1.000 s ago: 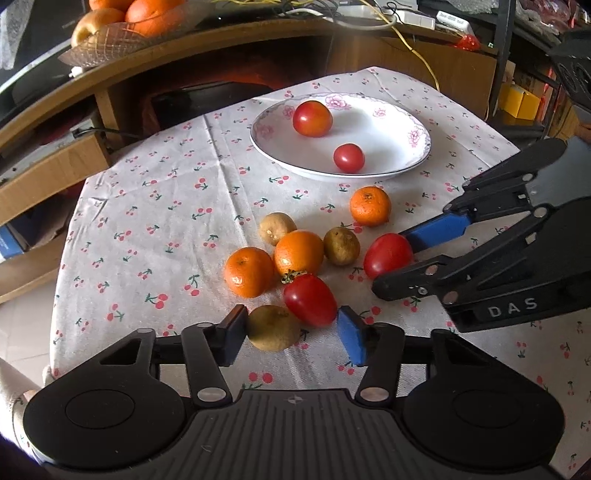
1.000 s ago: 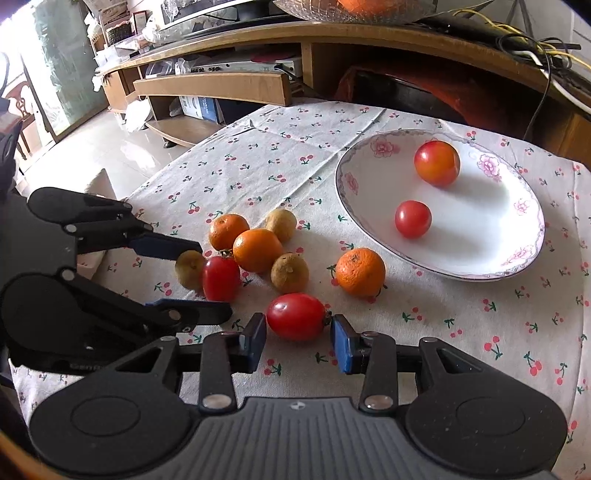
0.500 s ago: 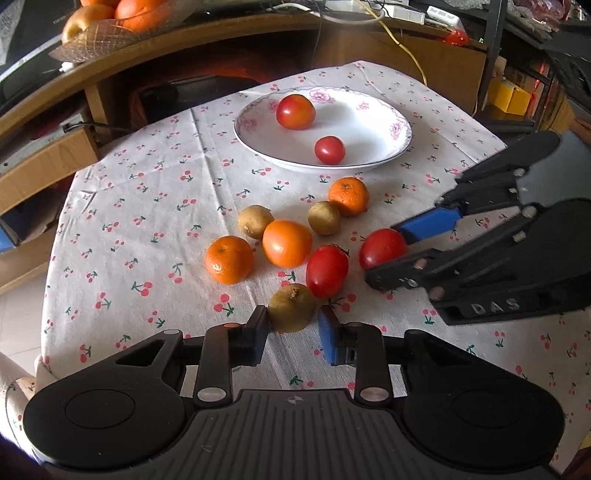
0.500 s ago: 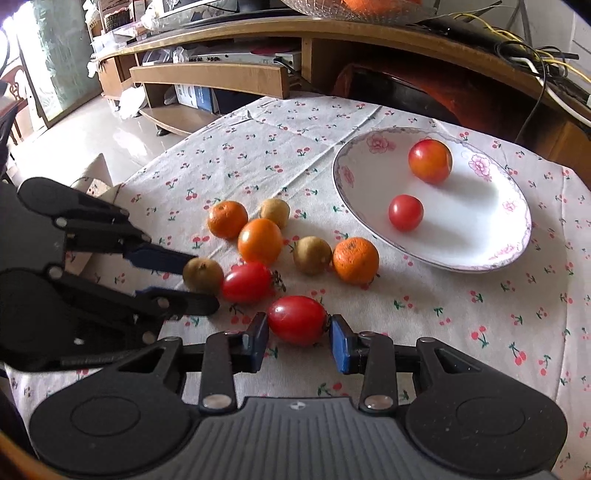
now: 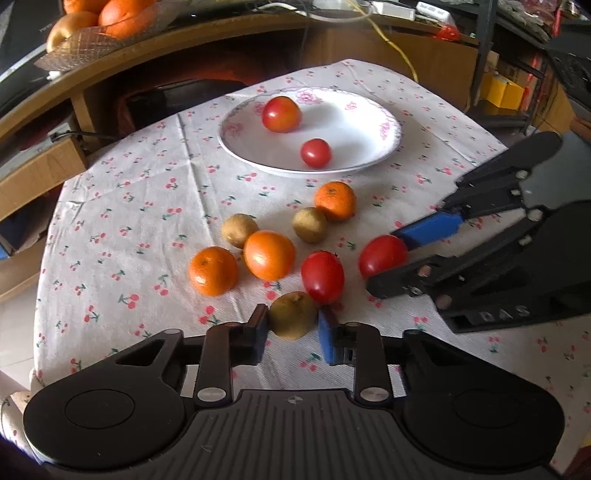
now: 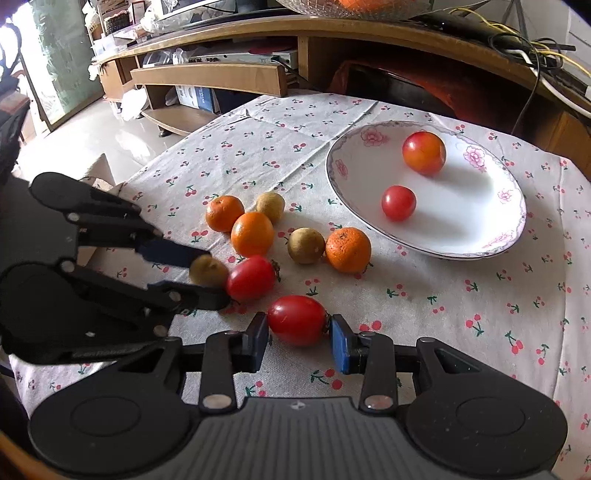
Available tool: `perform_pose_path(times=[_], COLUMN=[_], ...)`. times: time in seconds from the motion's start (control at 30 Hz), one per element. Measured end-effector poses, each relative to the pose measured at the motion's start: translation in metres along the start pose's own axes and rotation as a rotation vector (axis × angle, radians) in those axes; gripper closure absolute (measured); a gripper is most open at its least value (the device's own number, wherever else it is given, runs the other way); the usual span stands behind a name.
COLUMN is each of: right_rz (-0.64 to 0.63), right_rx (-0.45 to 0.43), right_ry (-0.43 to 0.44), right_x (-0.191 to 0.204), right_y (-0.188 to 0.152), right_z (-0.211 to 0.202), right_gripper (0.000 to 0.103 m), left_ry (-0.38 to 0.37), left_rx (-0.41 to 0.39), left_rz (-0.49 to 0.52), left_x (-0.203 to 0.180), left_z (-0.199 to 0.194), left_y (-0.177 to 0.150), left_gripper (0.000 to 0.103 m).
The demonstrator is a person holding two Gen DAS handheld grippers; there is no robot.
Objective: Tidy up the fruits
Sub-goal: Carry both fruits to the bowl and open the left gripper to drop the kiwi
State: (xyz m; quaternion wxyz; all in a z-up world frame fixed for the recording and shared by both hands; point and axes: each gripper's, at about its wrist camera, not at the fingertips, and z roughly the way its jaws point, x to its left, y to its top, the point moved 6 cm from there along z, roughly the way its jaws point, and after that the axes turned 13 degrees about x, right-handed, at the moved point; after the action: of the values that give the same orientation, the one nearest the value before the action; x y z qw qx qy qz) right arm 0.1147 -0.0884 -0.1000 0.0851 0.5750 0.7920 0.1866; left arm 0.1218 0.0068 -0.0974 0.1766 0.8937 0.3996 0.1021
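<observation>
My left gripper (image 5: 291,329) is shut on a brown round fruit (image 5: 291,314) at the near edge of the fruit cluster. A red tomato (image 5: 322,277) touches that fruit. To the right, my right gripper (image 6: 299,341) is shut on another red tomato (image 6: 297,319), its pads on both ends. A white flowered plate (image 5: 388,129) at the back holds two tomatoes (image 5: 281,113) (image 5: 315,152). On the cherry-print cloth lie three oranges (image 5: 269,254) and two more brown fruits (image 5: 309,224). The right wrist view shows the left gripper (image 6: 214,277) on its brown fruit (image 6: 207,271).
A curved wooden cabinet (image 5: 332,40) stands behind the table, with a glass bowl of oranges (image 5: 103,33) and cables on top. The cloth's left edge (image 5: 40,280) drops to the floor. Bare cloth (image 6: 480,314) lies right of the cluster.
Both grippers narrowed: the left closed onto the brown fruit, the right onto its tomato. The loose tomato shifted from in front of the left gripper to the brown fruit's right.
</observation>
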Motion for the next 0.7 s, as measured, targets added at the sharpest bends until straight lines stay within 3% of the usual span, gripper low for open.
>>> perform_pose_path(times=[0.33, 0.47, 0.6, 0.7], right_rz=[-0.03, -0.037, -0.031, -0.029], right_rx=[0.012, 0.008, 0.003, 0.008], right_ry=[-0.031, -0.028, -0.019, -0.024], right_x=[0.003, 0.003, 0.002, 0.002], right_y=[-0.005, -0.005, -0.005, -0.004], right_z=[-0.002, 0.0, 0.0, 0.0], right_gripper=[0.065, 0.064, 0.064, 0.064], left_ry=[0.006, 0.025, 0.022, 0.009], left_rx=[0.013, 0.008, 0.008, 0.014], left_rz=[0.01, 0.032, 0.032, 0.036], left_x=[-0.007, -0.01, -0.009, -0.012], left_z=[-0.003, -0.003, -0.002, -0.003], left_y=[-0.008, -0.007, -0.006, -0.006], left_gripper=[0.065, 0.051, 0.051, 0.059])
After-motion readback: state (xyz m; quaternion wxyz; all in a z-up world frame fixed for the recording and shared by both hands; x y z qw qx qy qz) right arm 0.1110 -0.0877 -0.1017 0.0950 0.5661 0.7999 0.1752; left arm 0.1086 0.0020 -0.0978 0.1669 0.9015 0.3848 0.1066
